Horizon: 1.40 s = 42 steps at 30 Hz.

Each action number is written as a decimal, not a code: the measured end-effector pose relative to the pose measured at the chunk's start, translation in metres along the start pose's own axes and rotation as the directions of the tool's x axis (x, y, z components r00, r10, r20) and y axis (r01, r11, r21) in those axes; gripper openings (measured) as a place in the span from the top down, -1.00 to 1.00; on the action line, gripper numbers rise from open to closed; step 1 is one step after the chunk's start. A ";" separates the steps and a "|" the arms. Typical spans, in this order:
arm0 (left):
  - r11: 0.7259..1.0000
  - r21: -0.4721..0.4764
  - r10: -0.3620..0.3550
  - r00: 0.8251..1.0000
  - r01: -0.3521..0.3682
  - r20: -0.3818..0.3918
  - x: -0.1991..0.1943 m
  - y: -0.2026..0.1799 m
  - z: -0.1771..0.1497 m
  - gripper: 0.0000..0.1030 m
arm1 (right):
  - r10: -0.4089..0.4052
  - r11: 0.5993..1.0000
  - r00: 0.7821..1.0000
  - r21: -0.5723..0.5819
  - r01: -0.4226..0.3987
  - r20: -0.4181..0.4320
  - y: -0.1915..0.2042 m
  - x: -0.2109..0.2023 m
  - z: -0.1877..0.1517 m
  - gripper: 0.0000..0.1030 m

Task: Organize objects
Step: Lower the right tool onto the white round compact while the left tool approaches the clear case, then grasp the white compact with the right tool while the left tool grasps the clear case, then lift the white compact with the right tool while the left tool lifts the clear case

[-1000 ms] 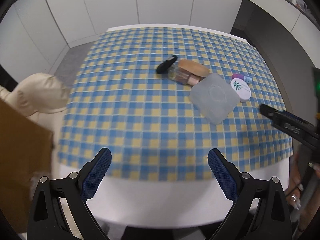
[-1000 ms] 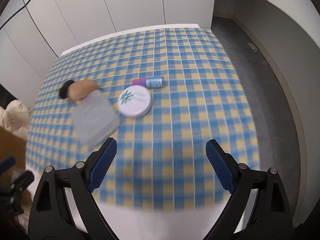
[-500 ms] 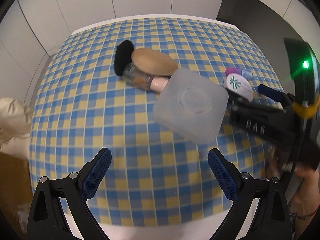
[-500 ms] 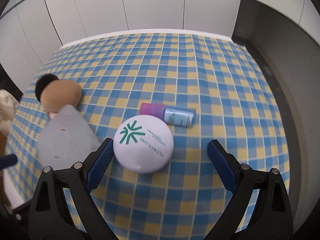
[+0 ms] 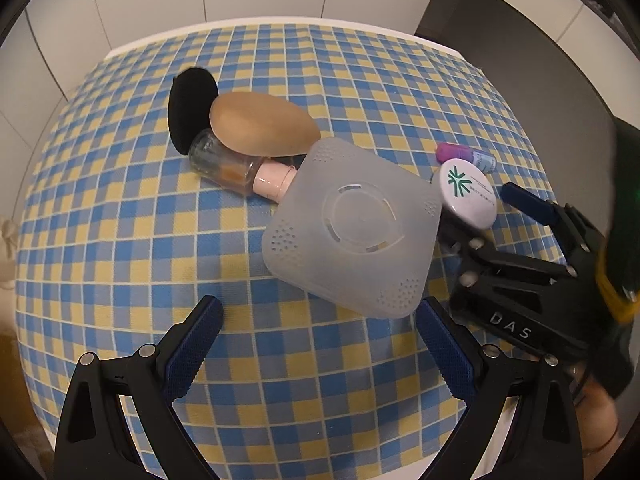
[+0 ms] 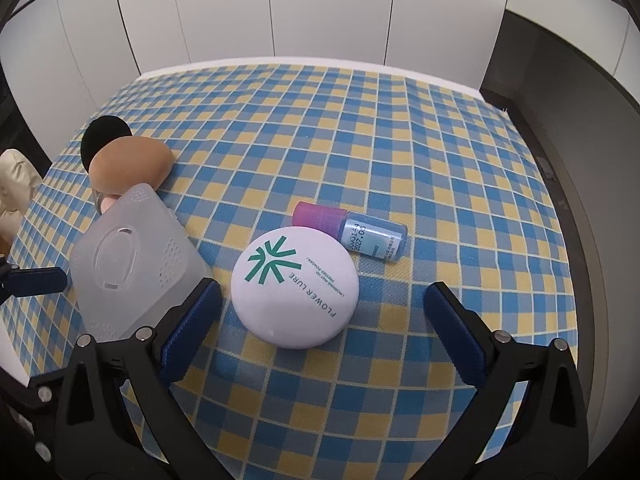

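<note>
On the blue-and-yellow checked cloth [image 5: 120, 240] lie a black puff [image 5: 192, 108], a tan sponge [image 5: 260, 128], a glass bottle with a pink cap [image 5: 232, 166] and a frosted square box [image 5: 352, 228]. My left gripper [image 5: 320, 340] hangs open just in front of that box, with nothing between its fingers. A white round compact [image 6: 296, 288] lies beside a small blue bottle with a purple cap [image 6: 352, 232]. My right gripper [image 6: 322, 296] straddles the compact's near half; its jaws are closing, and the pads stand clear of it.
The frosted box [image 6: 128, 272] sits right beside my right gripper's left finger. One left finger [image 6: 36, 280] shows at the left edge. Beige fabric [image 6: 16, 184] lies past the table's left side. White cabinet doors stand behind, with dark floor to the right.
Both grippers have come down and forward toward the objects. The box now sits just ahead of the left gripper, and the compact has come between the right fingers.
</note>
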<state>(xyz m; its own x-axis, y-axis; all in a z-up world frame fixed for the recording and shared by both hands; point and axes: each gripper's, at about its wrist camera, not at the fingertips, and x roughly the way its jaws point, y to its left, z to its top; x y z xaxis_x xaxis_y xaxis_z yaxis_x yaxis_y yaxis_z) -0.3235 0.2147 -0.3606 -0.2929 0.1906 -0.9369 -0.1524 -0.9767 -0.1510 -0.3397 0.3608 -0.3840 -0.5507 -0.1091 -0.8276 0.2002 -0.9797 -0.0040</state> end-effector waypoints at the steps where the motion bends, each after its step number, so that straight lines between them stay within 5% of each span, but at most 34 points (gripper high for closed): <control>1: 1.000 0.000 0.000 1.000 0.000 0.004 -0.002 -0.001 0.000 -0.89 | -0.002 1.000 1.000 -0.002 0.002 0.023 -0.001 -0.004 -0.002 -0.55; 2: 1.000 0.003 -0.002 1.000 0.002 0.005 -0.002 -0.002 0.000 -0.89 | 0.000 1.000 0.999 -0.003 0.000 0.037 -0.001 -0.007 -0.003 -0.32; 4: 1.000 0.011 0.004 1.000 -0.004 0.002 -0.001 -0.005 0.001 -0.89 | -0.007 1.000 0.998 -0.003 0.007 0.057 0.001 -0.007 -0.003 -0.17; 16: 0.995 0.074 0.059 0.997 -0.062 0.046 0.028 -0.030 0.032 -0.89 | -0.031 0.999 0.998 0.033 0.029 0.051 -0.010 -0.021 -0.021 -0.17; 19: 0.995 0.080 0.050 0.995 -0.057 0.091 0.029 -0.036 0.039 -0.60 | -0.027 0.998 0.998 0.063 0.024 0.049 -0.020 -0.021 -0.022 -0.17; 25: 0.986 0.098 0.120 0.986 -0.132 0.117 0.026 -0.048 0.037 -0.60 | -0.015 0.995 0.999 0.095 0.012 0.035 -0.029 -0.025 -0.022 -0.16; 42: 0.983 -0.011 0.184 0.967 -0.185 0.177 -0.060 -0.008 0.022 -0.60 | -0.067 0.982 0.998 0.177 0.067 -0.005 -0.034 -0.073 0.009 -0.16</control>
<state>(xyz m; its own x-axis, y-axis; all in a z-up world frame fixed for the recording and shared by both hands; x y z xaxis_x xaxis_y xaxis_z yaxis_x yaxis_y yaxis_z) -0.3255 0.2136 -0.2963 -0.4780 0.0223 -0.8781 -0.0855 -0.9961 0.0213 -0.3135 0.4002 -0.3184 -0.5589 -0.0427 -0.8281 0.0167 -0.9990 0.0403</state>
